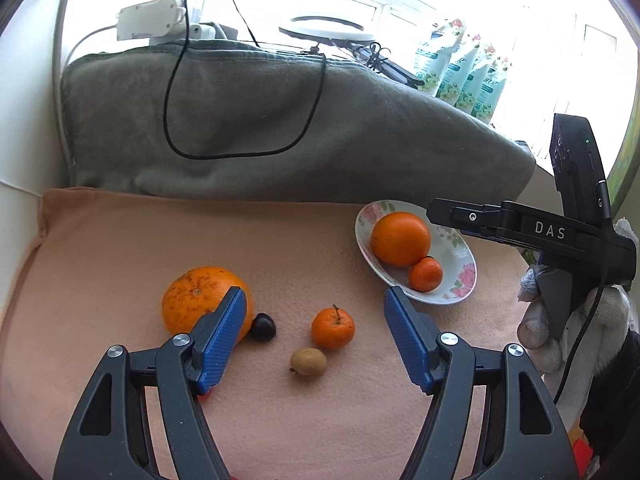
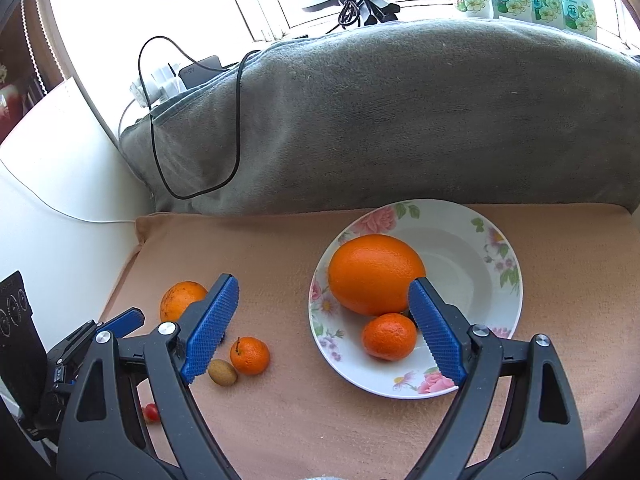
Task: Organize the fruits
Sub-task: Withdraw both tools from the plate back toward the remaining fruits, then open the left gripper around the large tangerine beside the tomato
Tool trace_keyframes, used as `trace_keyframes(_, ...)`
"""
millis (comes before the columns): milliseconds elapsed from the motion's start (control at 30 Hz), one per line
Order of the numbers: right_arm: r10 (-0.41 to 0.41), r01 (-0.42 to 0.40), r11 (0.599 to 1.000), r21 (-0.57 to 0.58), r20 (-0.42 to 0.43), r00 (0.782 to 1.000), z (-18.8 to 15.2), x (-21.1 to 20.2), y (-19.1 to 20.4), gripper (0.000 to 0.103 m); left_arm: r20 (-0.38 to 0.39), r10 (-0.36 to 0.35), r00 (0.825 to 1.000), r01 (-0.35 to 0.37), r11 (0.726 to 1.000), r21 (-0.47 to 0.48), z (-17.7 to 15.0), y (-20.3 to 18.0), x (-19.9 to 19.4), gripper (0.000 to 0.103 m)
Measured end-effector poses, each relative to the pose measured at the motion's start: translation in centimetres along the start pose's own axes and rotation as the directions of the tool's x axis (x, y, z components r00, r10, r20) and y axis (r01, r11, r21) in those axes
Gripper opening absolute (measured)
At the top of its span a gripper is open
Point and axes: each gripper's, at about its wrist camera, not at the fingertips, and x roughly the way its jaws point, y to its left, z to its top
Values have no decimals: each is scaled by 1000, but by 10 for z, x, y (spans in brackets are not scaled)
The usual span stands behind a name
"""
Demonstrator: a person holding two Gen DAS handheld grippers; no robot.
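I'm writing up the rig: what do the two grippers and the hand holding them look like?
Both the left gripper and right gripper have black frames, silver bolts and blue ribbed pads; the right one reads "DAS" and trails a black cable. The hand wears a white knit glove.

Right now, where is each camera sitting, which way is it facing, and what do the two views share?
Left wrist: on the left gripper, open, looking down at loose fruit on the peach cloth; the right gripper and a gloved hand show at right.
Right wrist: on the right gripper, open, looking down at the plate; the left gripper shows at lower left.
Shared: plate, big orange, small orange, brown fruit.
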Motion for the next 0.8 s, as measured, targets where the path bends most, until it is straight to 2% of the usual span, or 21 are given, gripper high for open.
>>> trace_keyframes(400,50,-54,996,-67,-70,996,4,31,37,89,-42,40,998,-45,993,-110,-18,57,5,71)
trace_keyframes(800,131,-145,987,-64,-183,974,4,72,66,89,-83,-22,996,5,980,-201,-27,83,19,71)
